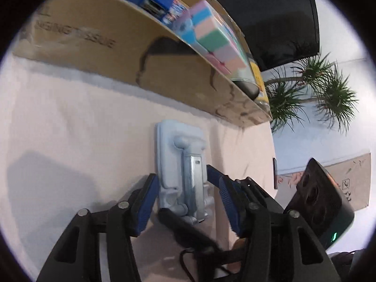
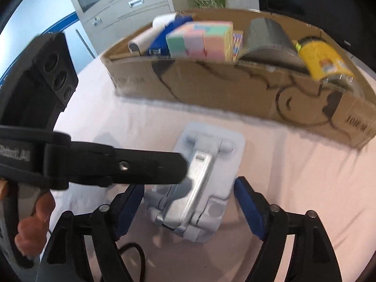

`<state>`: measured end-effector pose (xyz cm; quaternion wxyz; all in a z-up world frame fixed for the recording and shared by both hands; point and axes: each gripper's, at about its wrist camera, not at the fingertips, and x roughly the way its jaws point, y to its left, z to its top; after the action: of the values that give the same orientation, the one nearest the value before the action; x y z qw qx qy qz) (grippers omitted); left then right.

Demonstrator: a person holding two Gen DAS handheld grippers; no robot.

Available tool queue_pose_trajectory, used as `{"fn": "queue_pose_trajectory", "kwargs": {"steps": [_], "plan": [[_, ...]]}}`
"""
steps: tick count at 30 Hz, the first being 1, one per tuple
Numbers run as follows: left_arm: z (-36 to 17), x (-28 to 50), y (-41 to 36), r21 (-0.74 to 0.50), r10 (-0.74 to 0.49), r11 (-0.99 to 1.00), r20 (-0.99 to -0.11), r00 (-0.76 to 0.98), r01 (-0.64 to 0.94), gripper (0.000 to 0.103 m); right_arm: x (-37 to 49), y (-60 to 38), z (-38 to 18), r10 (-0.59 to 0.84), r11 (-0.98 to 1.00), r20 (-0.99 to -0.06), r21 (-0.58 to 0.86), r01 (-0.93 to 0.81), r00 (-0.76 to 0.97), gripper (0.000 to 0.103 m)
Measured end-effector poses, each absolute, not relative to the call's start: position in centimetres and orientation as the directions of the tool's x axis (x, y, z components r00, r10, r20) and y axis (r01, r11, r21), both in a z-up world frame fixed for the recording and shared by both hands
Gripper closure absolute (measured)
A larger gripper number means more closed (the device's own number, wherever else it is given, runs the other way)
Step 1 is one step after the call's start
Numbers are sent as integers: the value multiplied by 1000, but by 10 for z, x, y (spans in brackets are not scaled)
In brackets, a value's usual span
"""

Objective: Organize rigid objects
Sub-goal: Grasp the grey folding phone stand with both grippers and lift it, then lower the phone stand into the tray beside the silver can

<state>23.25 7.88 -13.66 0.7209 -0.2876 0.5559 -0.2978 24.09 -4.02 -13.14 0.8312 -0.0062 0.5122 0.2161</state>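
A pale blue folding stand with a silver arm (image 1: 182, 171) lies on the white cloth; it also shows in the right wrist view (image 2: 199, 181). My left gripper (image 1: 185, 195) is open with its blue pads on either side of the stand's near end, apart from it. My right gripper (image 2: 189, 204) is open too and straddles the same stand from another side. The left gripper's black arm (image 2: 112, 166) crosses over the stand in the right wrist view. A cardboard box (image 2: 235, 87) behind the stand holds several items.
The box (image 1: 122, 54) holds a pastel sponge block (image 2: 199, 40), a blue stapler (image 2: 164, 40), a grey curved piece (image 2: 268, 37) and a yellow jar (image 2: 326, 56). A plant (image 1: 315, 89) and a dark screen (image 1: 270, 16) stand beyond. A black cable (image 2: 134, 251) lies near.
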Motion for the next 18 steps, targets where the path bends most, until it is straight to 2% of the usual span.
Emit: {"fn": "queue_pose_trajectory", "kwargs": {"steps": [2,3,5,9,11,18], "plan": [[-137,231,76,-743,-746,660,-632,210,108,50,232,-34,-132,305,915,-859,146,-375,411,23],[-136,232,78,-745,-747,659,-631,211,105,50,230,-33,-132,289,921,-855,126,-368,430,27],[-134,231,74,-744,-746,660,-631,214,107,50,229,-33,-130,292,922,-849,126,-366,442,28],[-127,224,75,-731,-738,669,-632,236,133,50,229,-38,-125,322,918,-844,169,-358,428,31],[-120,217,75,-716,-722,685,-639,265,139,55,228,-45,-123,362,914,-830,226,-338,424,32],[-82,207,80,-669,-680,722,-639,359,175,56,228,-52,-83,418,897,-772,266,-353,479,33]]}}
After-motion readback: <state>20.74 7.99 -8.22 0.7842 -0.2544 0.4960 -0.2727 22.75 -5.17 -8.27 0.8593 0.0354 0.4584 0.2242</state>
